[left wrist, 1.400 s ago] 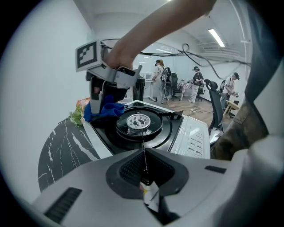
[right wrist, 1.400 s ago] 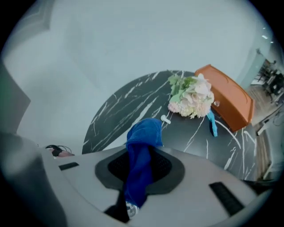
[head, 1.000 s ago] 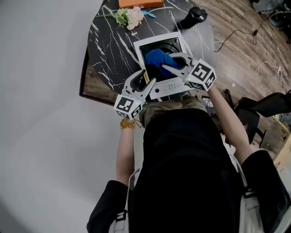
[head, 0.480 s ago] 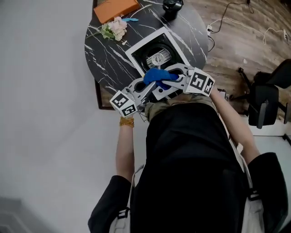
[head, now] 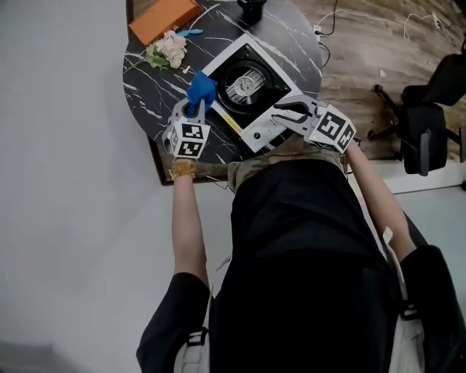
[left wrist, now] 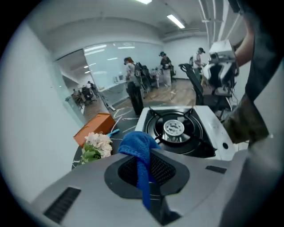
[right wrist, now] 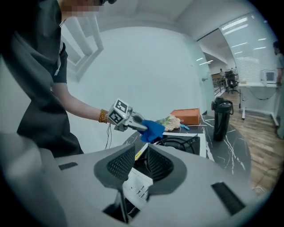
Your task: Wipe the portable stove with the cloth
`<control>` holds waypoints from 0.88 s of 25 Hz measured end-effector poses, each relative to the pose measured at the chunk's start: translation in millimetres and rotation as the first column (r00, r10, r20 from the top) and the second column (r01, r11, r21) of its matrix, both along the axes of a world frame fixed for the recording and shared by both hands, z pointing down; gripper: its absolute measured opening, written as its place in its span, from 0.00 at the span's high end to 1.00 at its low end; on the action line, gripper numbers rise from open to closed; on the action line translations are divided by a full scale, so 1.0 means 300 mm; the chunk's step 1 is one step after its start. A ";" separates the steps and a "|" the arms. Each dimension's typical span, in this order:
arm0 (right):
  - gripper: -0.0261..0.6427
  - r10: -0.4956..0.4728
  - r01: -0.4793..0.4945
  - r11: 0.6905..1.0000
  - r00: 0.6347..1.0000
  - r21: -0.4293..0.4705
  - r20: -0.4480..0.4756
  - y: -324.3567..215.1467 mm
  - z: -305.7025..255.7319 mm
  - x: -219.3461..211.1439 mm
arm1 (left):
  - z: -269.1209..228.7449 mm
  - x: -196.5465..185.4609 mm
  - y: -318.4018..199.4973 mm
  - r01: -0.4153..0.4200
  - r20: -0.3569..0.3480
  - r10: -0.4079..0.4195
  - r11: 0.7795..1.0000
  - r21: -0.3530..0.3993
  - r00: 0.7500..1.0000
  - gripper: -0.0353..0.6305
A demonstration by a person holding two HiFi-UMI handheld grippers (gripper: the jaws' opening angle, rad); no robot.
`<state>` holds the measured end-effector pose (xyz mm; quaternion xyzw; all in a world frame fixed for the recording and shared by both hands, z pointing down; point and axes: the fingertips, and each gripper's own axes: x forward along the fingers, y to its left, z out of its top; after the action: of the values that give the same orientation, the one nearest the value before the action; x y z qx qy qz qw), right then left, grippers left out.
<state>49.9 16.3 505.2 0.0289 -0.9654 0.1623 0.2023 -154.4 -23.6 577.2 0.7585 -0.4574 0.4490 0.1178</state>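
A white portable stove [head: 280, 69] with a black round burner sits on the dark marble table [head: 149, 87]. My left gripper [head: 195, 109] is shut on a blue cloth [head: 201, 89] at the stove's left edge. In the left gripper view the cloth [left wrist: 136, 145] bunches above the closed jaws and hangs down between them, with the stove [left wrist: 213, 126] just beyond. My right gripper [head: 285, 114] hovers open at the stove's front right corner with nothing between its fingers. In the right gripper view the cloth [right wrist: 153, 129] and the left gripper [right wrist: 141, 126] are over the stove [right wrist: 203, 142].
An orange box [head: 162, 20] and a small flower bunch [head: 167, 49] lie at the table's far left. A black bottle [head: 251, 7] stands behind the stove. A black office chair [head: 429, 109] and cables are on the wooden floor to the right.
The cloth passed from the right gripper to the left, which shut on it and carried it left off the burner. The right gripper let go and drew back to the right.
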 end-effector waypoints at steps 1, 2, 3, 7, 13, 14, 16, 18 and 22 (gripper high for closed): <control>0.84 0.027 -0.027 1.000 1.000 -0.005 -0.005 0.003 0.002 0.019 | 0.053 0.015 -0.008 -0.046 0.041 0.048 0.998 -0.041 0.998 0.90; 0.84 0.052 -0.052 0.999 0.999 -0.008 -0.014 0.004 0.006 0.038 | 0.106 0.038 -0.020 -0.076 0.057 0.081 0.994 -0.076 0.995 0.90; 0.84 0.073 -0.074 0.997 0.997 -0.009 -0.026 0.007 0.012 0.058 | 0.147 0.063 -0.033 -0.085 0.052 0.091 0.991 -0.102 0.995 0.90; 0.84 0.148 -0.150 0.988 0.987 -0.021 -0.068 0.042 0.040 0.137 | 0.179 0.101 -0.067 -0.018 -0.047 0.011 0.988 -0.153 0.999 0.90; 0.85 0.292 -0.300 0.953 0.947 -0.045 -0.134 0.073 0.126 0.246 | 0.195 0.130 -0.050 -0.029 -0.108 0.004 0.973 -0.231 0.994 0.91; 0.85 0.316 -0.325 0.945 0.936 -0.043 -0.153 0.077 0.145 0.260 | 0.195 0.138 -0.040 -0.041 -0.103 0.017 0.969 -0.242 0.995 0.91; 0.85 0.357 -0.370 0.928 0.917 -0.041 -0.178 0.085 0.168 0.286 | 0.191 0.161 -0.025 -0.085 -0.090 0.064 0.963 -0.256 0.994 0.91; 0.85 0.400 -0.414 0.909 0.896 -0.039 -0.193 0.089 0.183 0.311 | 0.181 0.194 -0.008 -0.138 -0.073 0.123 0.953 -0.269 0.990 0.91; 0.85 0.498 -0.520 0.851 0.843 -0.073 -0.202 0.088 0.217 0.338 | 0.175 0.240 0.042 -0.211 -0.056 0.204 0.929 -0.303 0.977 0.91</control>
<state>151.4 42.7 570.4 0.2859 -0.8892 0.2669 0.2375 -82.4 -11.1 629.8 0.7802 -0.2978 0.5157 0.1914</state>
